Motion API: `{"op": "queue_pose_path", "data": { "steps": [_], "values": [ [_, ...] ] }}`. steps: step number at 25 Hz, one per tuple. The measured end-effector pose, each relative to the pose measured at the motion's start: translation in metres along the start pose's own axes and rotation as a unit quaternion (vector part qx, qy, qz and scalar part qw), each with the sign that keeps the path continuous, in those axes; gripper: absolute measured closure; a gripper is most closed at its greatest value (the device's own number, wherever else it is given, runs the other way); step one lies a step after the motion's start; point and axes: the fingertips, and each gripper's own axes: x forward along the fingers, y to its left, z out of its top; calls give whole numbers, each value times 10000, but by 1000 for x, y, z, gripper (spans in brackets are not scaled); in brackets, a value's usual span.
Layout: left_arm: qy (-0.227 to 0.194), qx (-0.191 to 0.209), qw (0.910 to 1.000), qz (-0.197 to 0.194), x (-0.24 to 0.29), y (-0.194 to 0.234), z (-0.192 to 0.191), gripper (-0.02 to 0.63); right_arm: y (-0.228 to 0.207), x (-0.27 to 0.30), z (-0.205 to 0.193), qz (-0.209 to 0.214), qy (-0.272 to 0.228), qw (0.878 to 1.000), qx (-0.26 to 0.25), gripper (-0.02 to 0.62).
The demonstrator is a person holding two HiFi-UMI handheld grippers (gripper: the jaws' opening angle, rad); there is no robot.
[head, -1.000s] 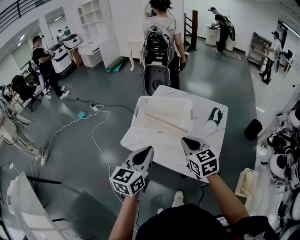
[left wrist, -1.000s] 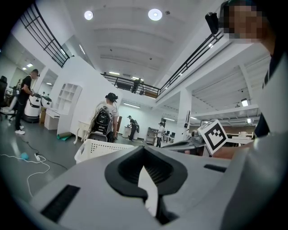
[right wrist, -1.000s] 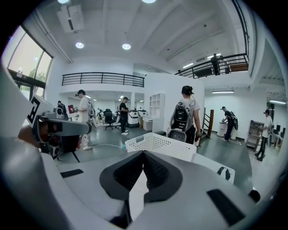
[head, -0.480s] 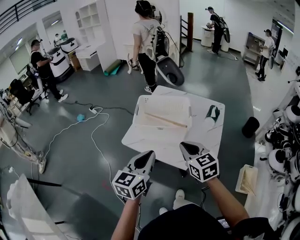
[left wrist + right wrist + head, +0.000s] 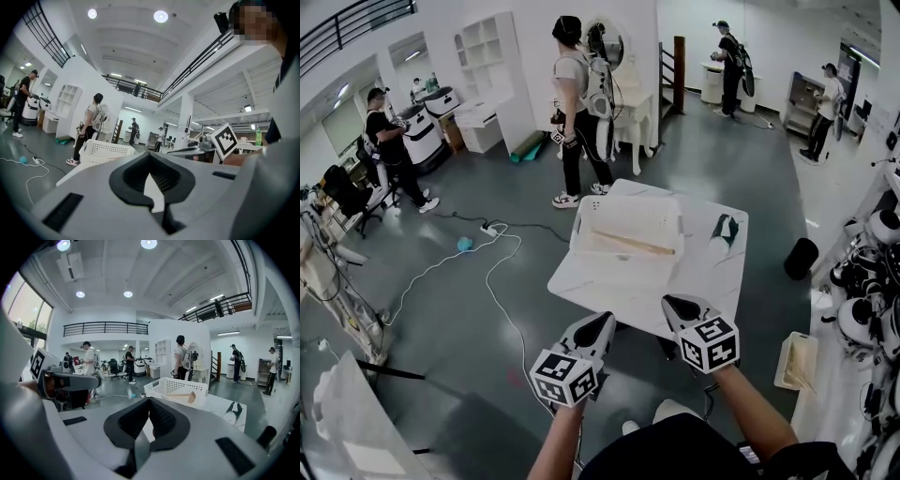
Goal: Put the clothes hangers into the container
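Both my tongs were clenched on nothing: the left tongs (image 5: 598, 325) and the right tongs (image 5: 678, 305) hung over the near edge of the white marble-patterned worktop (image 5: 609, 281), their tips shut together and clear of everything.

The white perforated plastic basket (image 5: 581, 225) stood at the far side of the worktop, at about twelve o'clock from my left tongs. A pale wooden clothes hanger (image 5: 630, 244) already lay across its floor, running from ten to four o'clock.

Out on the bare worktop, just right of the basket, lay a dark bent-armed clothes hanger (image 5: 727, 231), as I judged it. From my right tongs it sat at one o'clock, from my left at two, so the right was plainly the nearer. Its long axis ran roughly one to seven o'clock, nearly in line with that reach.
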Motion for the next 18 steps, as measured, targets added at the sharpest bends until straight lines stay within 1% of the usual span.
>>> {"op": "queue_pose_path", "data": {
  "steps": [6,12,18],
  "values": [
    [-18,87,9999,-61,4,-12,5,603,-2,-10,5,51,-74,10000,30,577],
    [-55,129,9999,-33,12,-25,6,603,-9,-23,5,89,-136,9999,55,577],
    [-140,143,9998,-6,20,-51,17,603,-18,-43,9,152,-116,9998,12,577]
  ]
}}
